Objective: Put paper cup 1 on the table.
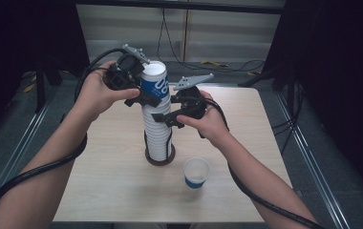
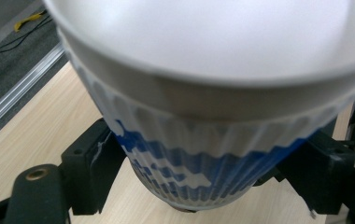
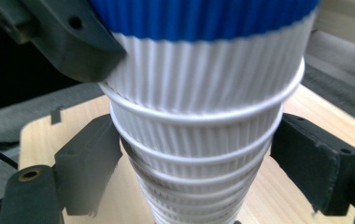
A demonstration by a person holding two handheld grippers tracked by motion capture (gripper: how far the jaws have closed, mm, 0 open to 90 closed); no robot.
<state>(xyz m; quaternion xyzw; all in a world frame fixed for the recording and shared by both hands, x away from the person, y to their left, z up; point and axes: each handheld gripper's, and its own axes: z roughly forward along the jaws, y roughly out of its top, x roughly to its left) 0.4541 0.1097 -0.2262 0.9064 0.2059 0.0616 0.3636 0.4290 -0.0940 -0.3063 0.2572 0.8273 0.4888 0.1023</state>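
The left gripper [image 1: 144, 98] clamps the top cup [image 1: 154, 81] of the cup stack [image 1: 156, 131]. Just below it, the right gripper [image 1: 166, 118] brackets the stack, jaws wide, pads apparently clear. One cup [image 1: 196, 172] already stands beside the stack's base; many remain to separate.

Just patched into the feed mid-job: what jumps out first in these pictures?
A tall stack of cups rises from the middle of the table. The left gripper clamps the top cup, and the right gripper straddles the stack just below. One single cup stands apart, nearer the person.
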